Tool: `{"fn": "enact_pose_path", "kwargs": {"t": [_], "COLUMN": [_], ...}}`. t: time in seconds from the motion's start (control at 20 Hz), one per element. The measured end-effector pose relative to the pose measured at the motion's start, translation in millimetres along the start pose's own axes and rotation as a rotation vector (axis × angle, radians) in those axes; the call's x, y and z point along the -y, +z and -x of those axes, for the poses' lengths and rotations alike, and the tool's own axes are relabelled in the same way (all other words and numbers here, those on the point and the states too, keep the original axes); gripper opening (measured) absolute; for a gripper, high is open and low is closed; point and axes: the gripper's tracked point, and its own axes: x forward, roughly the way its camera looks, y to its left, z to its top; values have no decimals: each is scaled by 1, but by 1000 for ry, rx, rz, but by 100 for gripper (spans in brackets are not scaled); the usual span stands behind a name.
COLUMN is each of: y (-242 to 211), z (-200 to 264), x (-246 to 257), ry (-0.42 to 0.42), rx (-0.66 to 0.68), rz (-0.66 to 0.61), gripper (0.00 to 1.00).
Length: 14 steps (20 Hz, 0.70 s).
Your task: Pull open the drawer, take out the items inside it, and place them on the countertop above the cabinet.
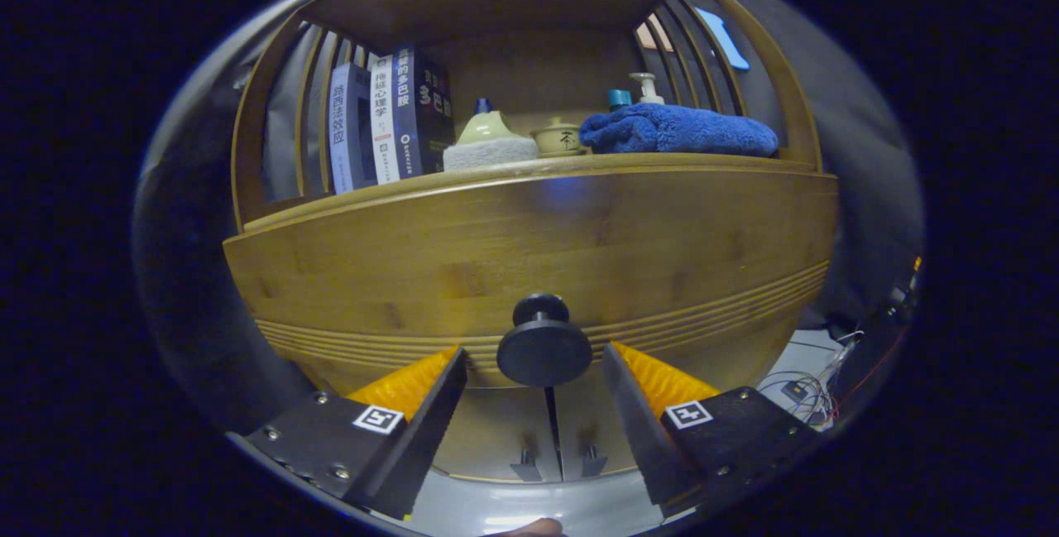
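Between the open fingers of our tool [543,363], touching neither, sits the drawer [529,256] knob [543,344]: rigid, smooth; we grip its stem.

knob [543,347] on the drawer front [529,256] sits between the gripper [534,363] fingers, untouched.
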Motion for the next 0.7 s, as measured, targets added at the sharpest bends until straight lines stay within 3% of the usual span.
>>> {"fn": "enact_pose_path", "kwargs": {"t": [0.45, 0.7], "y": [3, -1], "z": [-15, -12], "x": [10, 8], "ry": [0, -15], "rx": [-3, -80], "rz": [-28, -10], "gripper": [99, 100]}}
